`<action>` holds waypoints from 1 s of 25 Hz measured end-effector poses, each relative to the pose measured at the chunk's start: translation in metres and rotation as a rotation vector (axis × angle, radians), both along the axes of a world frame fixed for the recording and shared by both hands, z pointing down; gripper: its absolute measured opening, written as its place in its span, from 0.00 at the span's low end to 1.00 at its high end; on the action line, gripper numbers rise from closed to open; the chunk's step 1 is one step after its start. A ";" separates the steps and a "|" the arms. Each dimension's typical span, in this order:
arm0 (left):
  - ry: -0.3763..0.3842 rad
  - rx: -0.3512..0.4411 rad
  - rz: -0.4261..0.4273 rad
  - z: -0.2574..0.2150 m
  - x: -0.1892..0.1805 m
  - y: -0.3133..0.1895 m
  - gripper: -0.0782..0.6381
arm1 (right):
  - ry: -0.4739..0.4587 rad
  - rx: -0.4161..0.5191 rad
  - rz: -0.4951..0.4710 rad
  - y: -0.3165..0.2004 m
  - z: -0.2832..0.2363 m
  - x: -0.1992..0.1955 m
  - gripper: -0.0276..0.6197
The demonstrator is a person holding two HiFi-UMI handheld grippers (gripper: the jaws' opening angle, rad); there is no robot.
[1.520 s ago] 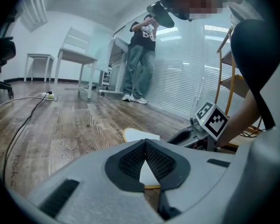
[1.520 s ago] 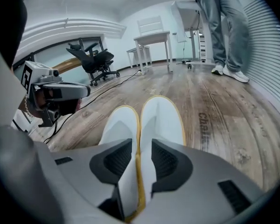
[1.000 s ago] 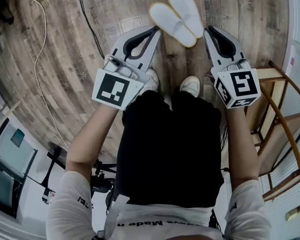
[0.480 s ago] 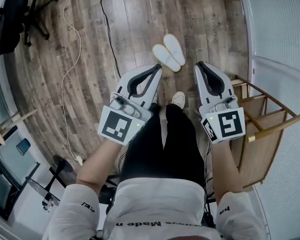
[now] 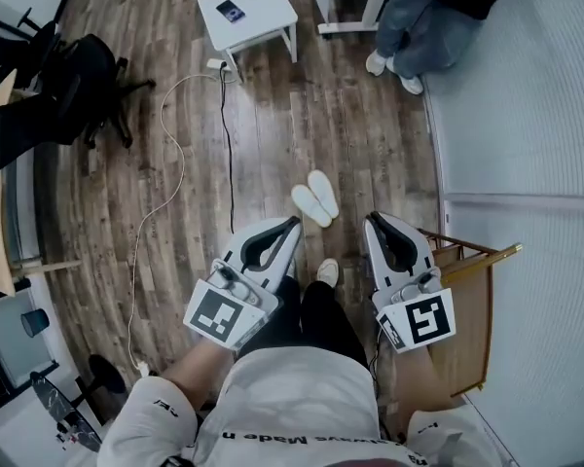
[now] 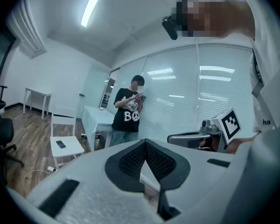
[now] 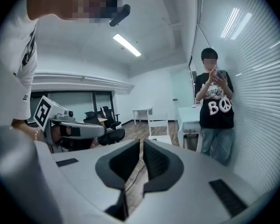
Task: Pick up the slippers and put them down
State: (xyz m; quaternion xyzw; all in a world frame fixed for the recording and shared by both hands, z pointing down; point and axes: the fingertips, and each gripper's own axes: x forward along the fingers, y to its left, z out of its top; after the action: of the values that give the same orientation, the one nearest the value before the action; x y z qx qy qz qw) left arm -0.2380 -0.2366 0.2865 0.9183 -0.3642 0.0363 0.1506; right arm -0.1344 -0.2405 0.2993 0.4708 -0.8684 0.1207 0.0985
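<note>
A pair of white slippers [image 5: 314, 198] lies side by side on the wooden floor, far below both grippers and just ahead of the person's feet. In the head view my left gripper [image 5: 294, 223] is held high in front of the body, jaws together and empty. My right gripper [image 5: 370, 219] is level with it on the right. In the left gripper view the left gripper [image 6: 145, 142] has its pads meeting at the tip. In the right gripper view only a thin slit shows between the jaws of the right gripper [image 7: 141, 143], with nothing in it. No slipper shows in either gripper view.
A wooden chair frame [image 5: 470, 290] stands close on the right by the blinds. A white side table [image 5: 246, 10] with a phone stands ahead, and a person [image 5: 433, 13] beside it. A black office chair [image 5: 63, 86] and a cable [image 5: 170, 178] lie to the left.
Both grippers and the head camera have risen well above the floor. The slippers stay on the floor and now look much smaller. More of the room has come into view.
</note>
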 end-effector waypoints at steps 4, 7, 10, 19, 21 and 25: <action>0.023 0.098 -0.021 -0.068 -0.007 0.015 0.12 | -0.008 0.026 0.006 0.017 -0.062 0.002 0.09; 0.025 0.106 -0.027 -0.105 -0.003 0.030 0.12 | -0.017 0.051 0.002 0.034 -0.104 0.006 0.09; 0.039 0.139 -0.022 -0.139 0.001 0.044 0.12 | -0.030 0.096 0.003 0.049 -0.145 0.008 0.09; 0.060 0.211 0.001 -0.208 0.006 0.069 0.12 | -0.034 0.166 -0.017 0.080 -0.219 0.005 0.08; 0.060 0.231 0.001 -0.219 0.006 0.070 0.12 | -0.035 0.181 -0.017 0.082 -0.229 0.004 0.08; 0.066 0.246 -0.008 -0.237 0.004 0.076 0.12 | -0.035 0.195 -0.011 0.086 -0.243 0.003 0.08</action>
State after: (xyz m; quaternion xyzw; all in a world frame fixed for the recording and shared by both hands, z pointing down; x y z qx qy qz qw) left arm -0.2344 -0.1609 0.0498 0.9290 -0.3646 -0.0395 0.0491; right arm -0.1311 -0.1545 0.0565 0.4712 -0.8802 0.0432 0.0378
